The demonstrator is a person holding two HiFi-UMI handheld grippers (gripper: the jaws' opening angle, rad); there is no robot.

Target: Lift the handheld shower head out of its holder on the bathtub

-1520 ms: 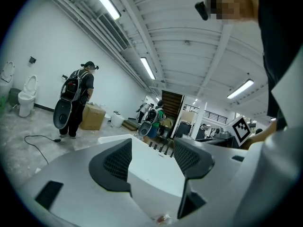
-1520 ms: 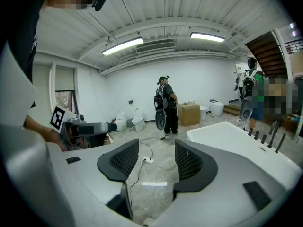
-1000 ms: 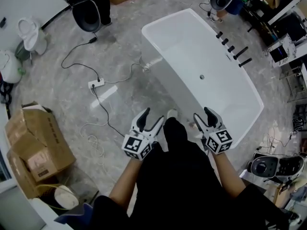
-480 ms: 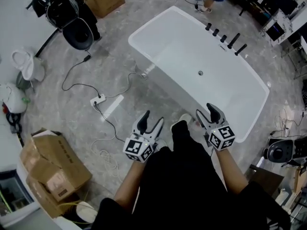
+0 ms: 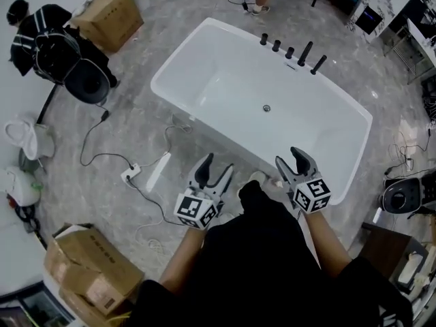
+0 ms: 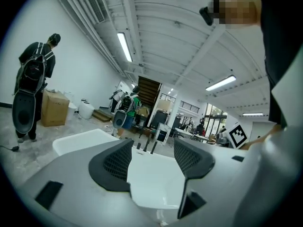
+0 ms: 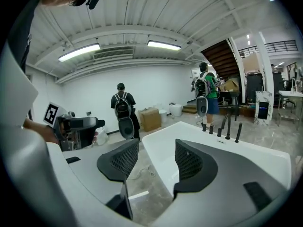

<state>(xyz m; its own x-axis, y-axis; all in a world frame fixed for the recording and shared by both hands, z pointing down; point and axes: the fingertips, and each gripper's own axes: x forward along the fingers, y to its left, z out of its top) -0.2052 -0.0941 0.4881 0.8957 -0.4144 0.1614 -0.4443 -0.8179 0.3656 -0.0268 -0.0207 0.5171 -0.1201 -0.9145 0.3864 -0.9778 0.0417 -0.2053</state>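
The white bathtub (image 5: pixel 204 43) stands ahead of me on the grey floor. A row of black fittings (image 5: pixel 289 52) lines its far rim. The two tall slanted ones (image 5: pixel 311 58) at the right end look like the spout and the handheld shower head; I cannot tell which is which. Both grippers hover at the near rim, far from the fittings. My left gripper (image 5: pixel 216 167) is open and empty, and so is my right gripper (image 5: pixel 289 159). The fittings (image 6: pixel 146 145) show small between the left gripper's (image 6: pixel 151 155) jaws, and they (image 7: pixel 226 126) stand right of the right gripper's (image 7: pixel 156 157) jaws.
A power strip (image 5: pixel 129 175) and cables (image 5: pixel 95 154) lie on the floor left of the tub. Cardboard boxes (image 5: pixel 95 268) sit at near left and another (image 5: pixel 109 16) at far left. A person with a backpack rig (image 5: pixel 58 56) stands left. Equipment (image 5: pixel 402 196) crowds the right.
The view has swung round the tub: it now lies more centred and square ahead. Both grippers hold the same open pose in front of my body.
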